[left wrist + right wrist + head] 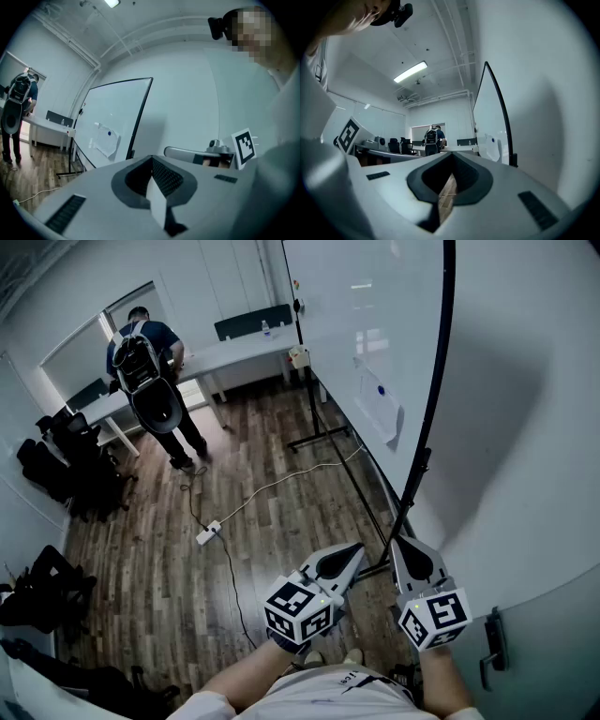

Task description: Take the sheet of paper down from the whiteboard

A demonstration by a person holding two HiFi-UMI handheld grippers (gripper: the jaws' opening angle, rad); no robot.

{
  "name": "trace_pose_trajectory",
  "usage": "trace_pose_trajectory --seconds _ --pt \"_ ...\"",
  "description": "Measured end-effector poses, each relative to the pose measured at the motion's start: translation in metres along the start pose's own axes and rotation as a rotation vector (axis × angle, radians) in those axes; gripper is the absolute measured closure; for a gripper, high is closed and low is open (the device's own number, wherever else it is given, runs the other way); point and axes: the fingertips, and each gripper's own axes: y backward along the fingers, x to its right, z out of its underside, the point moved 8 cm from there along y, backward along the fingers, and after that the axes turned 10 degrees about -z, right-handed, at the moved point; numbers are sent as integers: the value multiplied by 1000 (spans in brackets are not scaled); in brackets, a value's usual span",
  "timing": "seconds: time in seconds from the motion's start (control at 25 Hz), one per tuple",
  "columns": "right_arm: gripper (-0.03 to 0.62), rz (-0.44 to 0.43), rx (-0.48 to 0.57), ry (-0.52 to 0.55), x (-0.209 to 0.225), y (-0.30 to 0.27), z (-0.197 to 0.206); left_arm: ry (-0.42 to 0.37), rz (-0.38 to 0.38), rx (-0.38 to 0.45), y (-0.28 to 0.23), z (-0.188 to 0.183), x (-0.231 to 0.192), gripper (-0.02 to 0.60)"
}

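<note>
The whiteboard (366,324) stands on a black frame along the right wall. A white sheet of paper (380,407) hangs on it, pinned by a blue magnet (381,390). Both grippers are held low in front of me, well short of the board and pointing toward it. My left gripper (354,551) is shut with nothing in it, and my right gripper (397,547) beside it also looks shut and empty. In the left gripper view the paper (105,140) lies far beyond the closed gripper (152,160). The right gripper view shows the paper (493,149) past its gripper (451,158).
A person with a backpack (148,371) stands at the white desks (234,351) at the far end. A power strip and cable (208,533) lie on the wood floor. Dark office chairs (56,465) crowd the left. The board's stand legs (319,437) reach across the floor.
</note>
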Motion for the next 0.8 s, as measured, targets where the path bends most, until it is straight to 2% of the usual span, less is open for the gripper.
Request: trace_pose_trajectory --seconds 0.24,0.44,0.8 --pt "582 -15 11 -1 15 5 0 -7 -17 5 -10 2 11 569" --pt "582 -46 33 -18 21 -3 -2 -13 -33 6 -19 1 4 569" --pt "582 13 27 21 49 -41 2 -7 -4 22 -64 -7 -39 569"
